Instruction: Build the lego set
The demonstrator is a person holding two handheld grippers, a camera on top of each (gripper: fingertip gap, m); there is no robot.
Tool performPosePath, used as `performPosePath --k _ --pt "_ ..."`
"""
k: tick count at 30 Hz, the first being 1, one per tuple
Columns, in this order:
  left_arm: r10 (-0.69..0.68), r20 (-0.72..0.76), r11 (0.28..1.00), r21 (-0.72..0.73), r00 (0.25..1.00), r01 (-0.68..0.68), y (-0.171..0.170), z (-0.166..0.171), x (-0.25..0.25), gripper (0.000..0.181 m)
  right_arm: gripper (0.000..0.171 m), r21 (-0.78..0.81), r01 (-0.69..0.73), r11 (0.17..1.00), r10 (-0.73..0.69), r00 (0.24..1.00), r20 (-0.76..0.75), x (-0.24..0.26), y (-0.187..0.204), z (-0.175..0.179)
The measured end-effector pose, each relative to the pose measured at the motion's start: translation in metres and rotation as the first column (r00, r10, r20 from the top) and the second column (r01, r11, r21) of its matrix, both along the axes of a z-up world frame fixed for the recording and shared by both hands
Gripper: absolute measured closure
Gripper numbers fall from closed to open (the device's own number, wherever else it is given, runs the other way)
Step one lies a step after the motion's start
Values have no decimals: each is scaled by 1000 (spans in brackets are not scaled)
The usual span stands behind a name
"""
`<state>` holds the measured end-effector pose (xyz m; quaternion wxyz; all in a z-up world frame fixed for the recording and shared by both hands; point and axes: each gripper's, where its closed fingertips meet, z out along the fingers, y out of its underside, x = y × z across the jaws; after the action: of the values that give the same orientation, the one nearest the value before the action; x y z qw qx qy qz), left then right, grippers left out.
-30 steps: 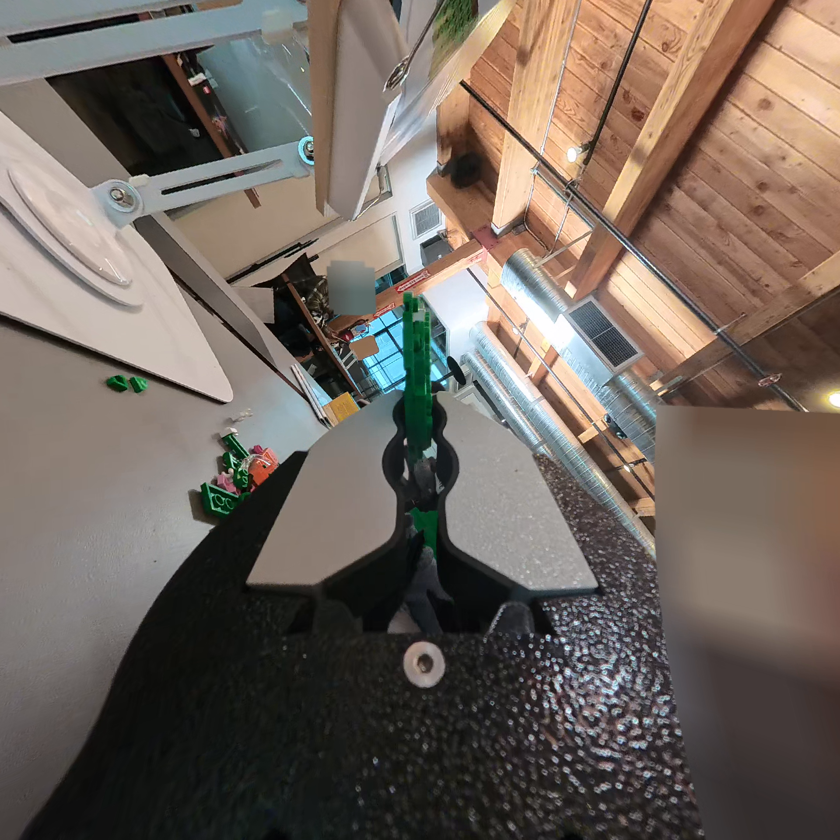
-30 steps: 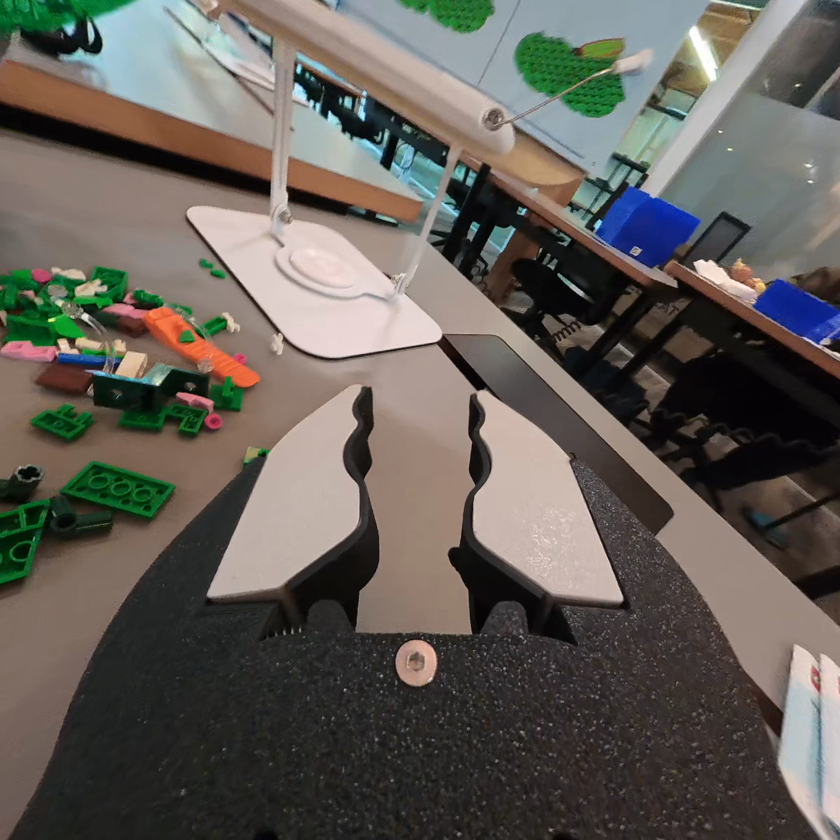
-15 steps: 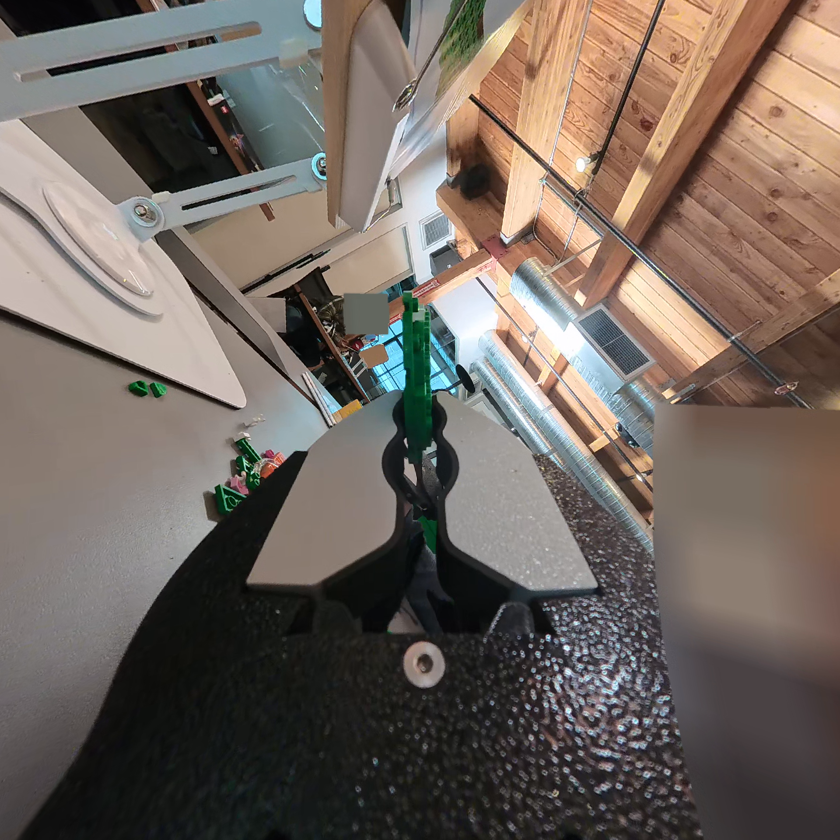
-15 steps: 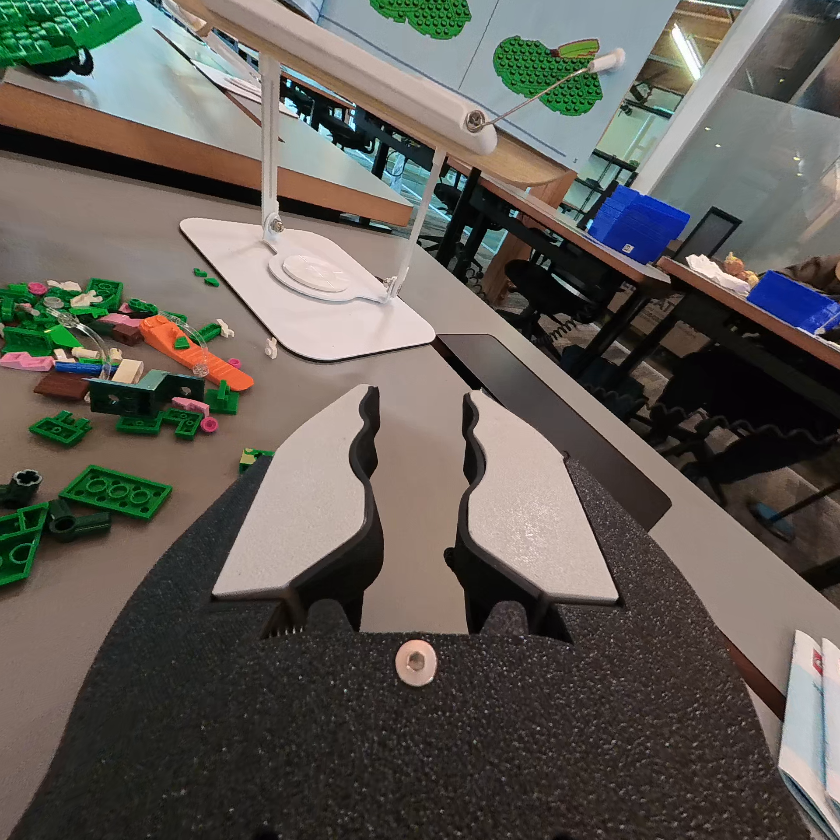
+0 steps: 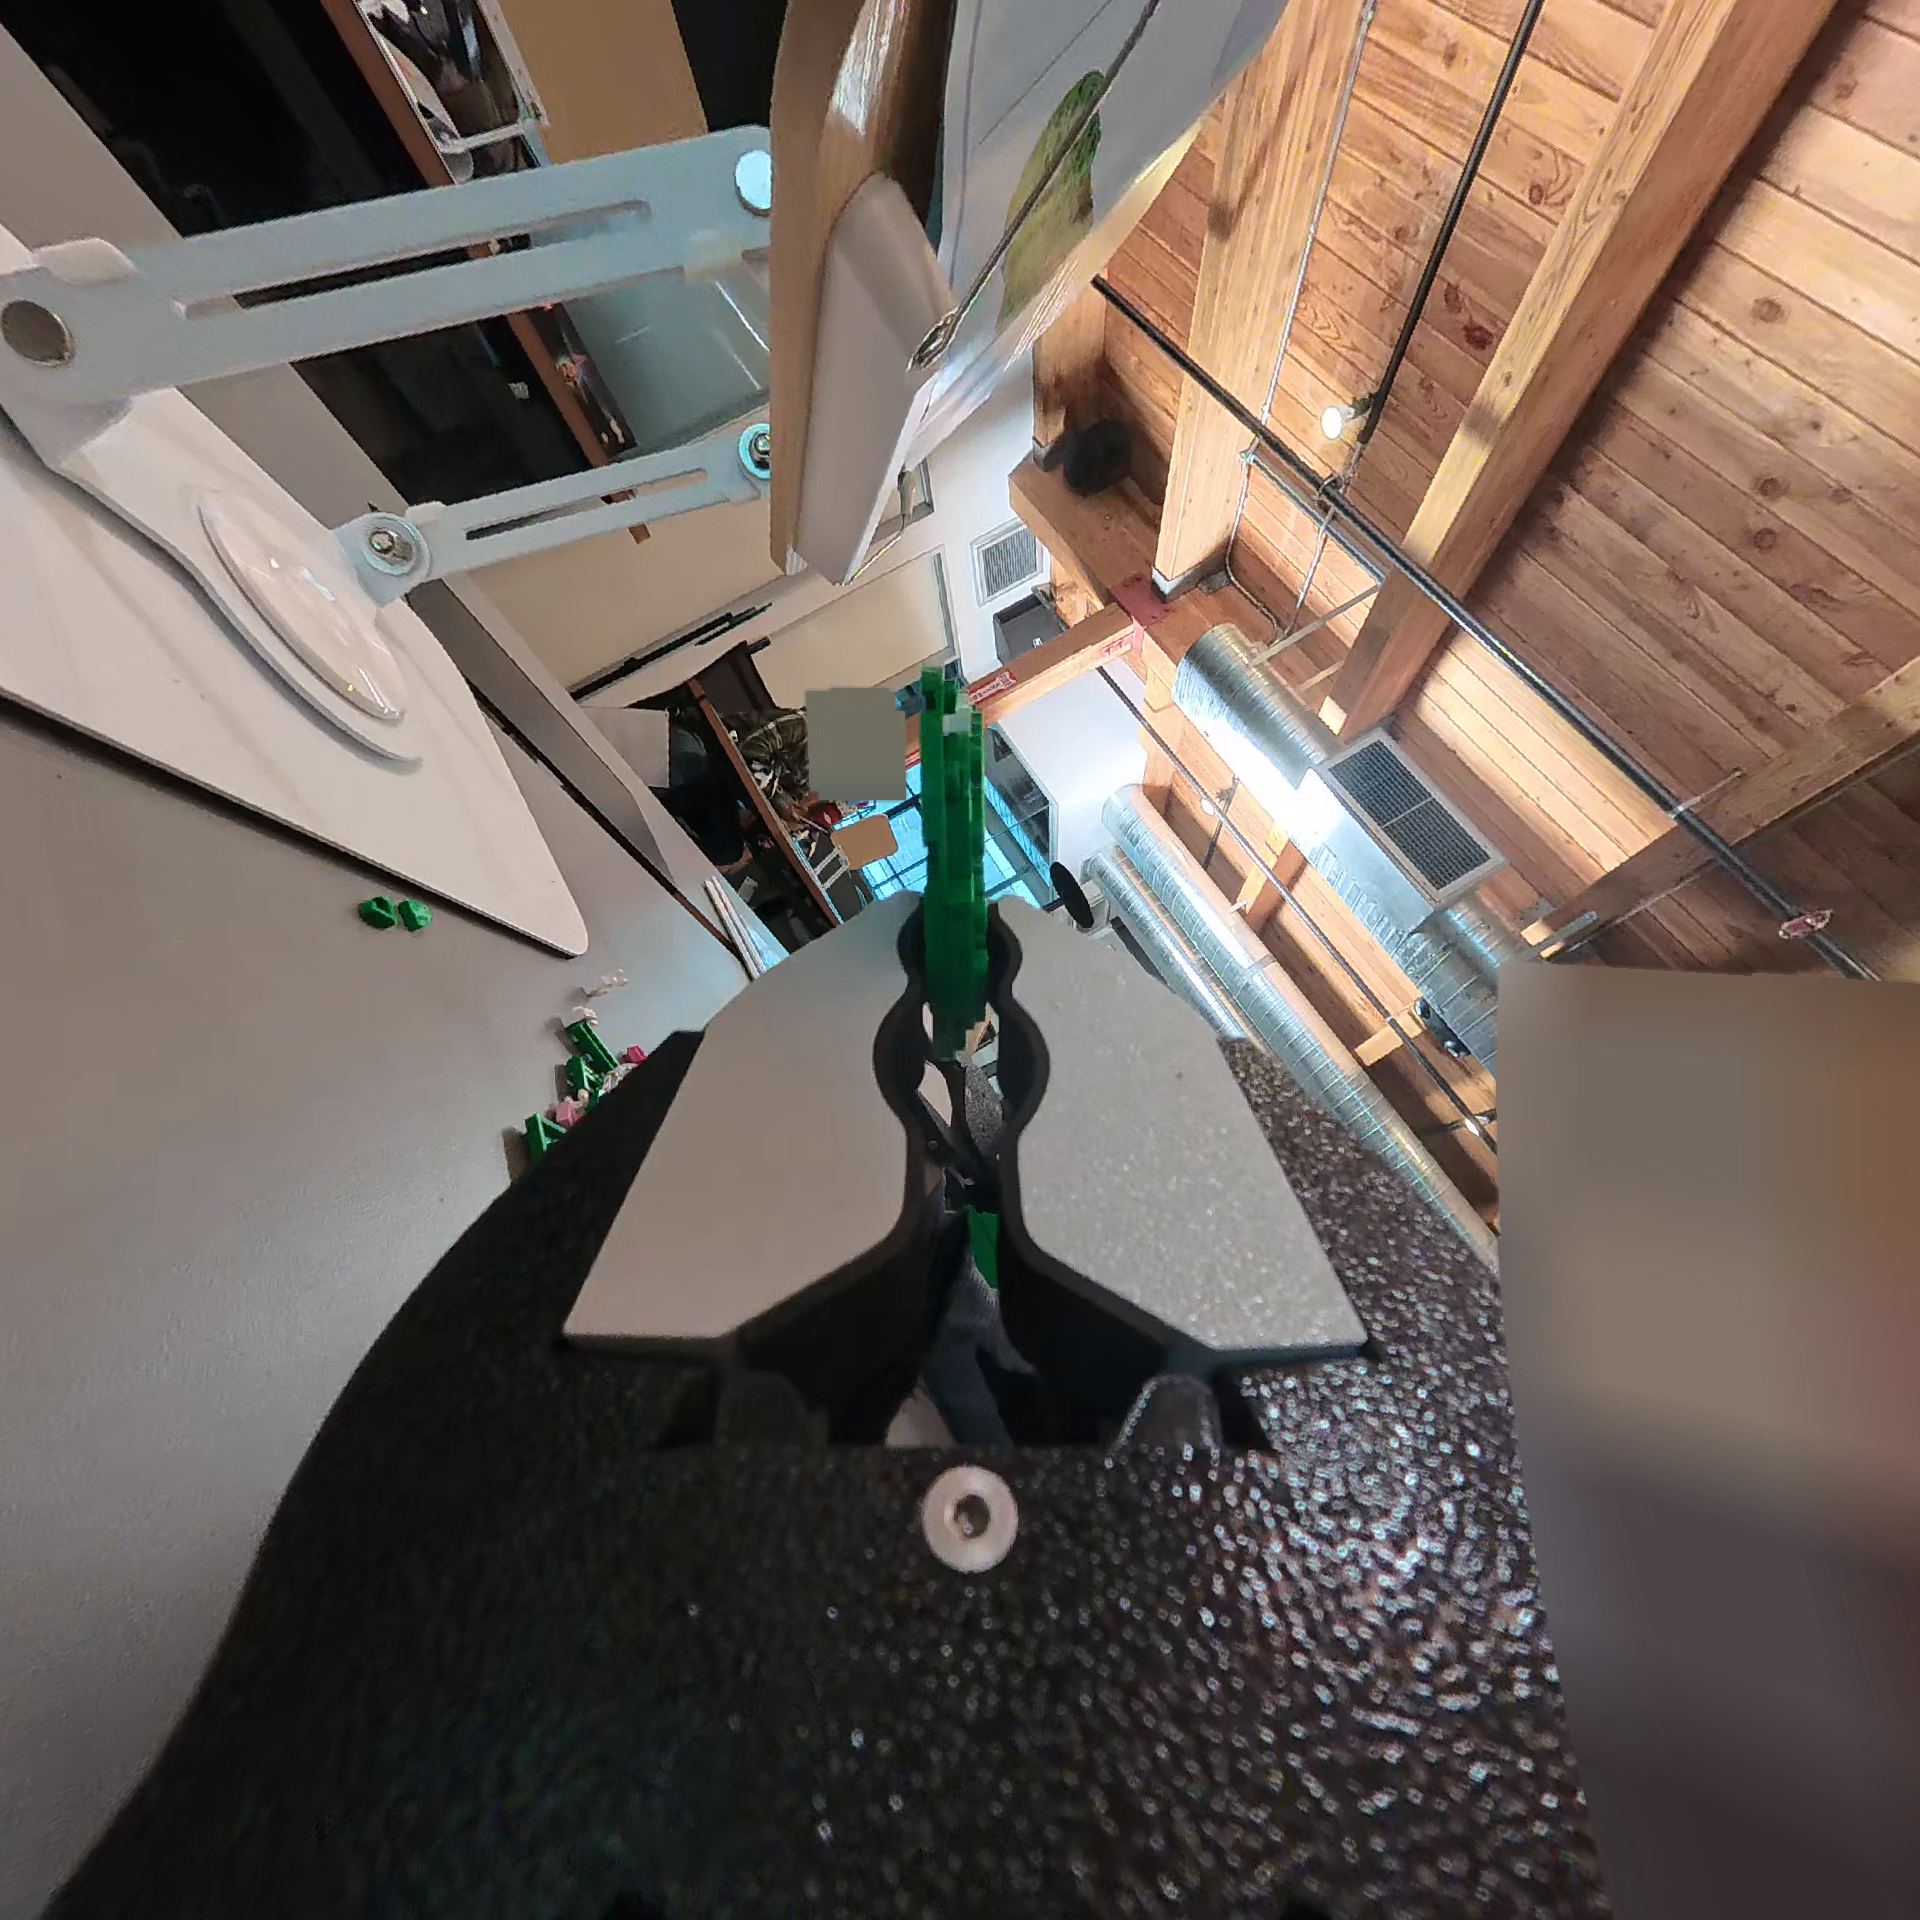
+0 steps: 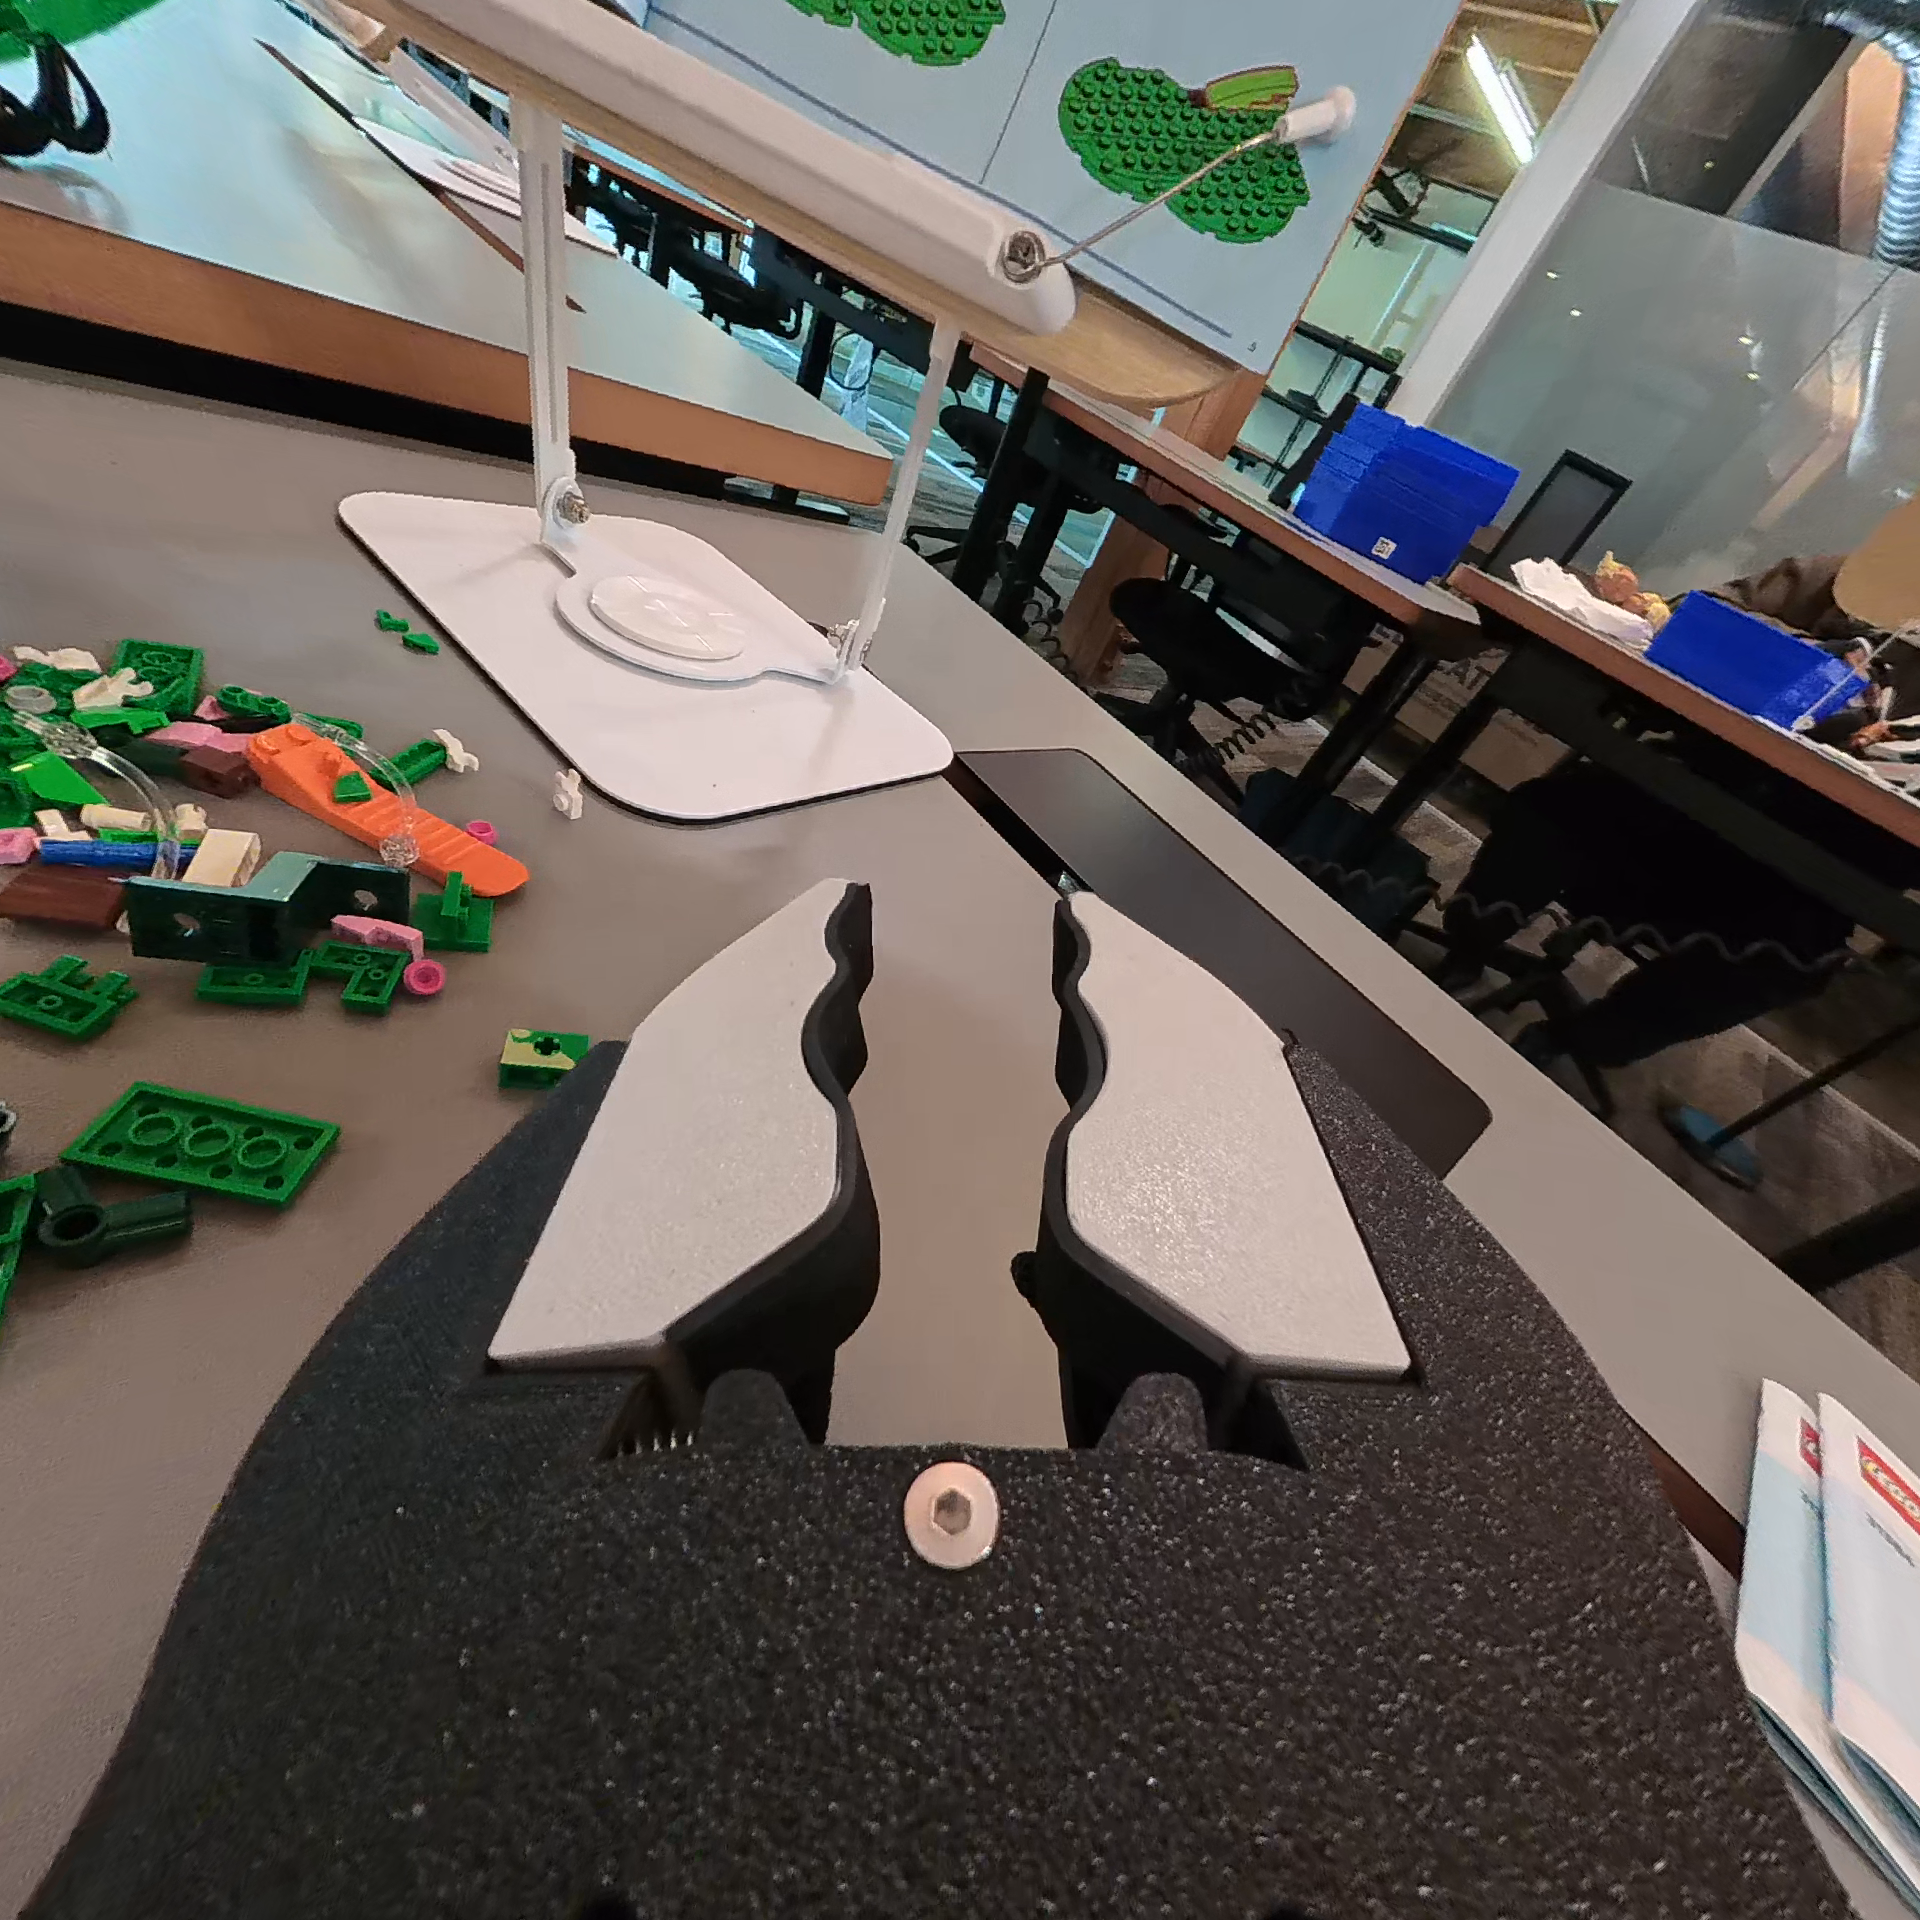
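Edge-on, green plate assembly (image 5: 954, 873) pinched in left gripper (image 5: 954, 940): light, rigid, likely to pop apart if twisted. Right gripper (image 6: 958, 935) gapes empty, near white stand base (image 6: 727, 748); hold plates by edges.

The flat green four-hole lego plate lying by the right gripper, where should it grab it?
Grip the flat green four-hole lego plate across its two long edges, coming straight down from above. It lies flat on the grey table, too thin to pinch from the side. The right gripper has open, empty jaws.
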<state>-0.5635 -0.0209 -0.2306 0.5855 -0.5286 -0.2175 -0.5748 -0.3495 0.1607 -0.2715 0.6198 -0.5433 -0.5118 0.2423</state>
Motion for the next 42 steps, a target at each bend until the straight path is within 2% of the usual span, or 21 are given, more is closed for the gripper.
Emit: performPosePath --k 29,31,32,35,38,42 --pt "-9 -9 999 -35 1000 8 5 -9 5 173 143 11 -18 1000 18 999 27 -3 -2 -3" --pt "-11 -12 999 -37 1000 10 5 -9 6 173 143 4 -40 999 40 999 35 -5 -5 -4" --pt "-11 -12 999 -37 1000 10 5 -9 6 173 147 -22 -94 995 95 995 39 -8 -12 -5" --pt "-8 -15 999 -32 1000 7 4 -7 5 174 154 -205 -391 897 404 915 24 -25 -53 -8" --pt "2 -22 999 -32 1000 -3 3 -6 2 174 147 -409 -452 793 544 828 139 -41 -74 -24" --pt "6 -23 1000 -25 1000 -7 2 -4 0 174 146 -474 -461 750 642 679 356 -59 -91 -44"
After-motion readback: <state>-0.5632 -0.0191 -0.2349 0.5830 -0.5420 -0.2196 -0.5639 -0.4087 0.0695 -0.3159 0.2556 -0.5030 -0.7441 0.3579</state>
